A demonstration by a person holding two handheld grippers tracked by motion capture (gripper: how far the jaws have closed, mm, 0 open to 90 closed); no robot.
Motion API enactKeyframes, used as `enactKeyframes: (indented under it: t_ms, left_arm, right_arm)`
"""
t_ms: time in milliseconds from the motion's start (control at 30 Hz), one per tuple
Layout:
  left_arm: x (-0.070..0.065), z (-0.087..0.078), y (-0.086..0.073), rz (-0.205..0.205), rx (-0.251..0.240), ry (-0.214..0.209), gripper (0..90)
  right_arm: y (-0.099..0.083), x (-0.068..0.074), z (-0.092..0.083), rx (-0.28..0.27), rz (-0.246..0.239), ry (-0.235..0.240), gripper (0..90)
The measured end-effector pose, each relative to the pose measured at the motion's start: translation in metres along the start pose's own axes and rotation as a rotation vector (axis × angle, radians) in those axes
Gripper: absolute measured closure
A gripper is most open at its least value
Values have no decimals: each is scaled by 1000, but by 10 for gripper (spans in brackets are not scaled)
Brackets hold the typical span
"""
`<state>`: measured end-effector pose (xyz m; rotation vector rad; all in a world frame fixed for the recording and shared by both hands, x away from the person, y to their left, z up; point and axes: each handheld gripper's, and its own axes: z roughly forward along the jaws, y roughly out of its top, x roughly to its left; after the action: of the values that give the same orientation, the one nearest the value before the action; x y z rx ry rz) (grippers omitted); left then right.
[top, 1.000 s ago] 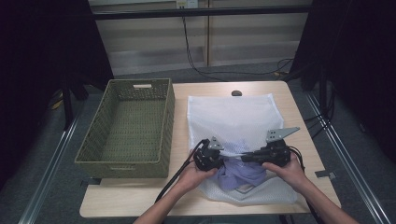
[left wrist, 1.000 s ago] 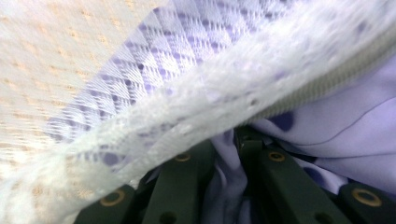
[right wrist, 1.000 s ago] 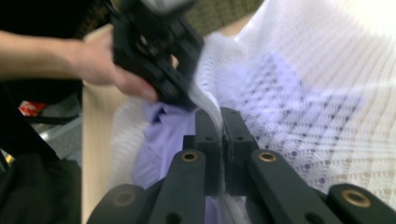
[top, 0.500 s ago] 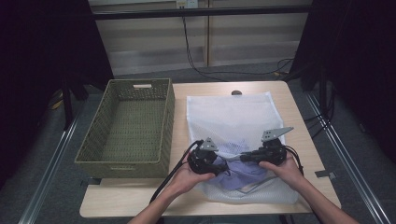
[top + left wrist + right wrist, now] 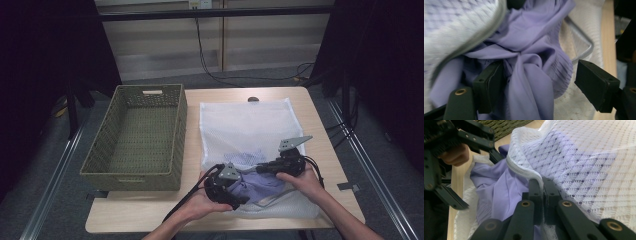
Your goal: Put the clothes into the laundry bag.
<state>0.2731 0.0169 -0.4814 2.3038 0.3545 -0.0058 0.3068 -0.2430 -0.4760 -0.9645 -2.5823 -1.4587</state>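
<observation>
One lilac garment lies bunched at the mouth of one white mesh laundry bag, lower centre of the high view on the bench, with one green woven basket to the left. The right gripper has its fingers closed on the bag's hem; the left gripper has just been opening, the cloth loose between its fingers. The garment looks light, limp and somewhat slippery, so a thick fold near its ribbed edge is judged the best hold.
</observation>
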Motion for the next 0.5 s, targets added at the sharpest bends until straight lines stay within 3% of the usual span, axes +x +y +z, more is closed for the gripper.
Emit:
enactKeyframes:
  t_ms: [33, 200, 300, 367, 433, 467, 500]
  left_arm:
    - [0, 2, 0, 14, 28, 1, 235]
    - [-3, 13, -2, 46, 37, 4, 195]
    - [-7, 16, -4, 75, 48, 39, 181]
    - [-7, 14, -3, 115, 70, 74, 247]
    - [-5, 13, -3, 117, 68, 74, 346]
    - [-2, 10, -3, 96, 65, 67, 346]
    - [4, 7, -1, 71, 54, 33, 455]
  right_arm:
    - [0, 0, 0, 1, -1, 0, 877]
    - [0, 0, 1, 5, 0, 2, 877]
    - [0, 0, 2, 6, -2, 4, 876]
    - [0, 0, 2, 7, -2, 2, 876]
    - [-1, 0, 2, 6, -2, 3, 876]
    - [-1, 0, 2, 6, -2, 4, 876]
    - [0, 0, 2, 5, 0, 3, 876]
